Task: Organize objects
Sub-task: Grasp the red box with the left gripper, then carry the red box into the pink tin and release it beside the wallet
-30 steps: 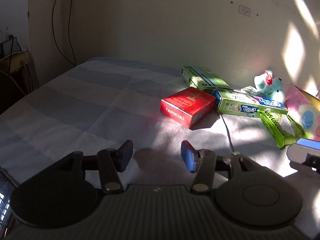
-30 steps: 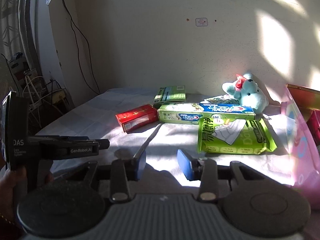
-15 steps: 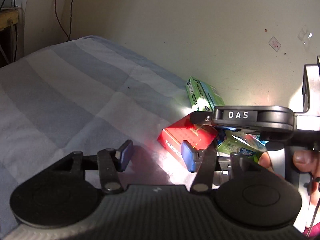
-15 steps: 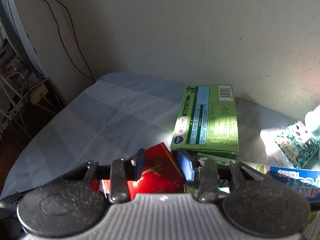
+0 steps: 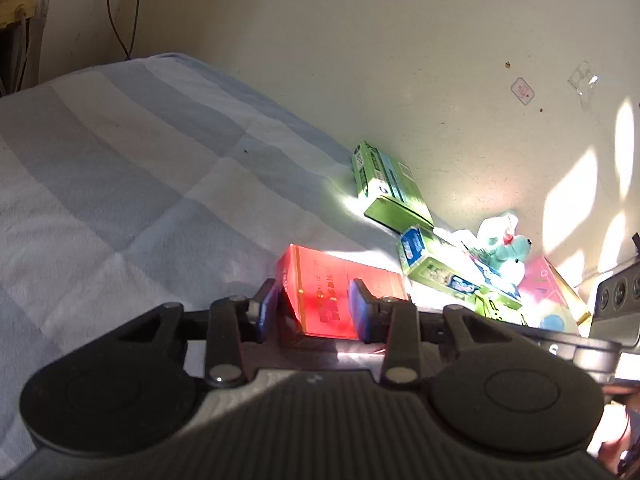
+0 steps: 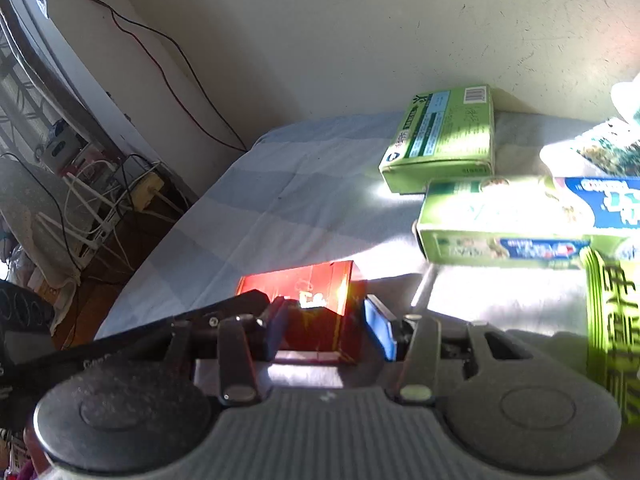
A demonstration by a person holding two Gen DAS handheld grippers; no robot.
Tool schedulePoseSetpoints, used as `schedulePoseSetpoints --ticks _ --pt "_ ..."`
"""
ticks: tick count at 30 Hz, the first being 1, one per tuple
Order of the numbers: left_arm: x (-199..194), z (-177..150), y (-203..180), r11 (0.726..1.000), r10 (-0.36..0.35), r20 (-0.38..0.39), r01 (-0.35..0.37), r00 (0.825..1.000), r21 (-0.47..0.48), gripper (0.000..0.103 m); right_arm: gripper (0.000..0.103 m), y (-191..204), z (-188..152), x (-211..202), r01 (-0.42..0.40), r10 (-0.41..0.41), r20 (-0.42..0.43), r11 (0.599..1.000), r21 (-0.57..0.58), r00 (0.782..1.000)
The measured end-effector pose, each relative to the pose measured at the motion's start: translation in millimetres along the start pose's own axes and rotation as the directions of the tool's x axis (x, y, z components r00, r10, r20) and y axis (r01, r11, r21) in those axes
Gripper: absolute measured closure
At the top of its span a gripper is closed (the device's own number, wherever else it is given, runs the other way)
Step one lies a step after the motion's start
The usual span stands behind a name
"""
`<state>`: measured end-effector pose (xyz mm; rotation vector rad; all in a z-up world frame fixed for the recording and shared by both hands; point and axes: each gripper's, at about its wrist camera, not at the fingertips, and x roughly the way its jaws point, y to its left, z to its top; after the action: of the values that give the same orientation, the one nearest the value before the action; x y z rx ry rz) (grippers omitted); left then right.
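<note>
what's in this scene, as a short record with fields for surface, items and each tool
surface: striped bed cover
item in play: red box
other items: green box, toothpaste box, plush toy, all near the wall
left tool: jaws closing, pads on the red box
right tool: jaws opening, red box between them, one pad clear of it

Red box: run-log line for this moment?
left gripper: closing on red box | right gripper: opening, red box between pads
</note>
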<state>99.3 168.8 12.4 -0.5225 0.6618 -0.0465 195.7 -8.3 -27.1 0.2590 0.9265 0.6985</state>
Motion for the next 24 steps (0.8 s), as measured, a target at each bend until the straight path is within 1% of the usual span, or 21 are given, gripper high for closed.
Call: schedulePoseSetpoints --ticks 4,5,10,14,15,16,19,22,24 --pt "-8.9 -17.3 -14.5 0.999 -0.023 -0.028 0.024 0.999 0.049 0.062 0.056 4.3 -28.6 -29.6 0.024 -0.022 0.031 0.998 -0.055 0.999" --pt "-8.3 -21.7 -16.8 0.998 -0.035 -0.037 0.037 0.999 0.055 0.062 0.053 6.1 -34.8 -35.8 0.032 -0.03 0.034 0.997 -0.068 0.999" --pt "-21.3 -52.2 -40.5 0.989 -0.083 -0.078 0.091 0.994 0.115 0.062 0.047 8.8 -73.4 -74.4 0.091 -0.082 0.071 0.986 -0.139 0.994" --pt "-29.6 -79.6 -70.2 0.97 -0.121 -0.118 0.143 0.986 0.195 0.062 0.044 0.0 -108.3 -115.1 0.142 -0.126 0.106 0.978 -0.151 0.986" --pt "-29.5 -86.4 -80.1 0.962 -0.131 -0.125 0.157 0.983 0.222 0.062 0.044 -2.8 -116.2 -124.9 0.156 -0.138 0.12 0.976 -0.153 0.983" --pt "-30.0 -91.7 -87.9 0.955 -0.14 -0.133 0.169 0.981 0.244 0.061 0.044 -5.9 -124.8 -135.6 0.17 -0.15 0.138 0.974 -0.148 0.979" --pt "-29.5 -105.7 -110.3 0.933 -0.178 -0.181 0.224 0.967 0.281 0.061 0.044 -12.4 -142.9 -158.6 0.224 -0.199 0.177 0.965 -0.138 0.964" --pt "-30.1 -110.0 -132.4 0.909 -0.203 -0.192 0.258 0.96 0.328 0.061 0.046 -16.6 -157.6 -182.5 0.301 -0.262 0.248 0.944 -0.135 0.933" --pt "-35.5 -108.1 -152.9 0.887 -0.227 -0.17 0.275 0.959 0.37 0.061 0.046 -18.5 -157.4 -198.1 0.333 -0.283 0.305 0.935 -0.124 0.909"
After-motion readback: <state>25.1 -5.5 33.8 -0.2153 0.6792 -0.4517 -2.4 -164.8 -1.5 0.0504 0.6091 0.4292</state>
